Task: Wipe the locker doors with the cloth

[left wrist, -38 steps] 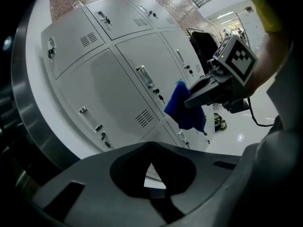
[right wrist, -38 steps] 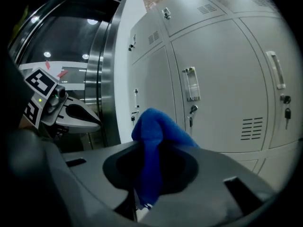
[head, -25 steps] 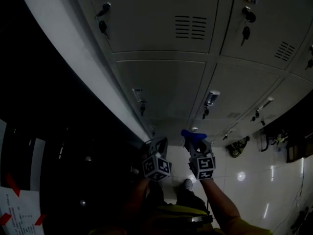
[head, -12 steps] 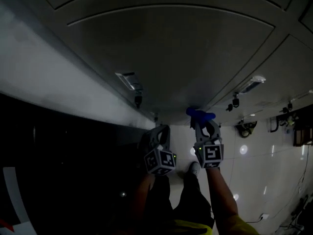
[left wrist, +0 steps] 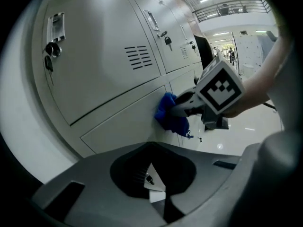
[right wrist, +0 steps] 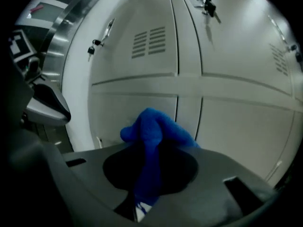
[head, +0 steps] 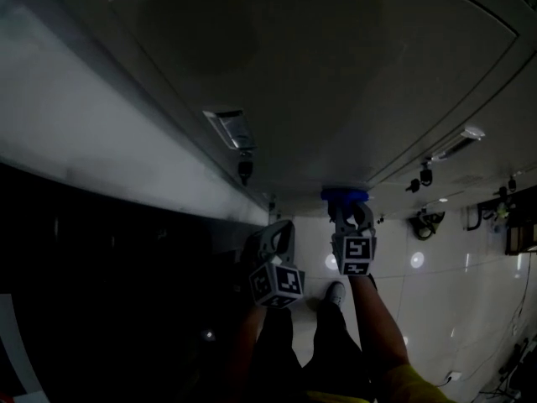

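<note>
Pinching blue fabric cloth (right wrist: 151,136) in right tongs (head: 346,208) against grey metal locker door (left wrist: 128,126); holding left tongs (left wrist: 155,195) pressed together, empty. Probably mid-wipe, other doors (left wrist: 104,56) pending.

Blue cloth (right wrist: 152,134), pale grey locker doors (left wrist: 102,74) (black-and-white checked marker cube (left wrist: 218,86))

No legible text on the locker doors (left wrist: 104,60)

A shoe (head: 335,292) rests on the glossy floor (head: 440,309).
</note>
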Motion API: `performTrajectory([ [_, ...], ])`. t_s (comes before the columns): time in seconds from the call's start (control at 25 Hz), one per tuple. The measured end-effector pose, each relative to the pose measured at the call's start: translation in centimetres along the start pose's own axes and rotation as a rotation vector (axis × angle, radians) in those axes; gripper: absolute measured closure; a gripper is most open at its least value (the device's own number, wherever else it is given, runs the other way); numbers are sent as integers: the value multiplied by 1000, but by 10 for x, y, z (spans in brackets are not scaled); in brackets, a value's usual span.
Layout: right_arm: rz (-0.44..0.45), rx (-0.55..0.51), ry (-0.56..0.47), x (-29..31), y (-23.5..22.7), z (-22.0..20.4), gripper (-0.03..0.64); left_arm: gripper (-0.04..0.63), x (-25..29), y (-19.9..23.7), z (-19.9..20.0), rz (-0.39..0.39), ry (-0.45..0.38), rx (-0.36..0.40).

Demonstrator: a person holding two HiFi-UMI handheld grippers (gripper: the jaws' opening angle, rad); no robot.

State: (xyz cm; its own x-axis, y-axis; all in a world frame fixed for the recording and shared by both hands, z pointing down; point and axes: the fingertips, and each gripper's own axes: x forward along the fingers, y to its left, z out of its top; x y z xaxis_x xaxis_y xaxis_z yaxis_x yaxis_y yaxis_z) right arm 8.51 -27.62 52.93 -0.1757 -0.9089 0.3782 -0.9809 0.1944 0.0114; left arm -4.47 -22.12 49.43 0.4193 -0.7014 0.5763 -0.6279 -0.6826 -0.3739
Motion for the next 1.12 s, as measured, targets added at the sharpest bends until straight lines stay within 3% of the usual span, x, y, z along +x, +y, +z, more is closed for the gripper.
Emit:
performTrajectory([
  [0.36, -82, 143, 376, 103, -7, -260, 546, 591, 34, -21, -26, -42, -12, 32],
  [0.52, 2, 102, 418, 118, 9, -271, 546, 591, 45, -25, -34, -42, -14, 43],
  [0.64, -14, 98, 403, 117, 3, -272, 546, 591, 47, -24, -34, -37, -20, 48],
  [0.72, 1, 75, 307, 97, 8, -234, 546, 591, 49, -25, -36, -35, -17, 48],
  [0.92, 178, 13, -11, -3, 61, -41, 546, 591, 47, -22, -39, -26, -34, 32],
  [1.0, 181, 34, -97, -25, 66, 18, 546, 591, 46, -21, -48, -21, -12, 21],
  [1.12, 171, 70, -158, -18, 57, 67, 546, 591, 49, -23, -58, -10, 3, -22],
])
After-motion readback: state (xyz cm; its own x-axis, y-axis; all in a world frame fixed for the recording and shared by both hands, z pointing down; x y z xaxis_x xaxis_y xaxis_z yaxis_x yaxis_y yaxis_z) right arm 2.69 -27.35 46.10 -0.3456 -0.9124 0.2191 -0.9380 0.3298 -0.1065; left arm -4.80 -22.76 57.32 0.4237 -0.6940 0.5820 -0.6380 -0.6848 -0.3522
